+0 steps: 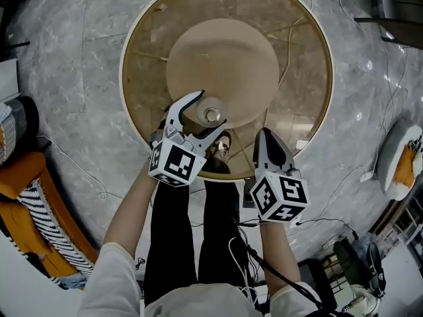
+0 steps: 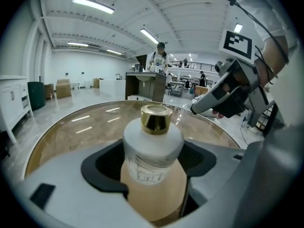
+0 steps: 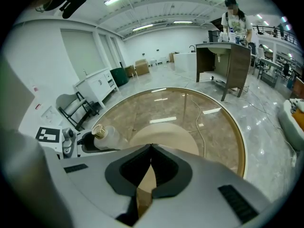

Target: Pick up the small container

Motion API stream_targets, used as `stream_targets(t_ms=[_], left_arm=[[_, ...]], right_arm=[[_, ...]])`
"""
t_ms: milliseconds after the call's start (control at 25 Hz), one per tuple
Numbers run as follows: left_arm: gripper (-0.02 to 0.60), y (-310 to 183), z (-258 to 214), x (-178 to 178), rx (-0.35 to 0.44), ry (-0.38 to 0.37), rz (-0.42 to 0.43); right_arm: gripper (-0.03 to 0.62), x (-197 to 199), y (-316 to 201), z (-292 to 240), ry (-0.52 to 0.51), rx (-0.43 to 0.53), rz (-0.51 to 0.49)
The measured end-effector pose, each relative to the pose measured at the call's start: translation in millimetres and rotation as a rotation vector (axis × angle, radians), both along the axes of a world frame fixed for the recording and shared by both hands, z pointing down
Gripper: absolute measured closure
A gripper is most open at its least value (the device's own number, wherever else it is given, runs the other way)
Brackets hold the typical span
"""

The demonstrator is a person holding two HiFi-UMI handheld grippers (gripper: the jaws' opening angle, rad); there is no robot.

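a round glass table [image 1: 307,58] bears one small gold-capped container [image 1: 210,114].

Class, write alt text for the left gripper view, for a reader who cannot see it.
A small white bottle with a gold cap stands on the round table between the left gripper's open jaws. The right gripper hangs at upper right.

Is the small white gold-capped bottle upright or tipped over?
Upright: the small white gold-capped bottle has its cap on top in the left gripper view and centred over its body from above.
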State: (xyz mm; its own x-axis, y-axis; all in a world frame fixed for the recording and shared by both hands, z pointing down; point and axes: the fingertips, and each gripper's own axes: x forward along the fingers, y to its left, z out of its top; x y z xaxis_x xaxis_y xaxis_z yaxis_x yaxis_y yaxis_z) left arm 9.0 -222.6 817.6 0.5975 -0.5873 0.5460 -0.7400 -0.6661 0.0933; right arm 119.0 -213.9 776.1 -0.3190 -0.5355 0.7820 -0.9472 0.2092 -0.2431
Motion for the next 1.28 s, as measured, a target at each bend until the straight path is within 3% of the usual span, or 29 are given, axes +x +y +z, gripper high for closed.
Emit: stream_targets(t_ms=[240,480,640,920,1280], left_arm=[[0.238,-4.8,-1.4,4.6,0.012,0.013,0.007],[0.242,-5.5,1.2,4.8,0.004,-0.019,0.026],[0.242,-1.9,-19.3,4.9,-0.025,0.028,0.002],[0.244,-4.1,-124.6,-1.5,-0.061,0.109,-0.091],[0.244,4.6,-280.6,-10.8,-0.066,0.084,-0.217]], right_arm=[[0.571,3.1,0.1,-0.1,-0.005,-0.004,0.006],[0.571,6.1,-0.6,0.1,-0.006,-0.005,0.011],[0.571,6.8,-2.3,-12.6,-0.012,0.004,0.021],[0.571,1.1,-18.4,-82.9,-0.04,0.086,0.045],[0.571,0.5,-33.9,-228.1,-0.084,0.234,0.056]])
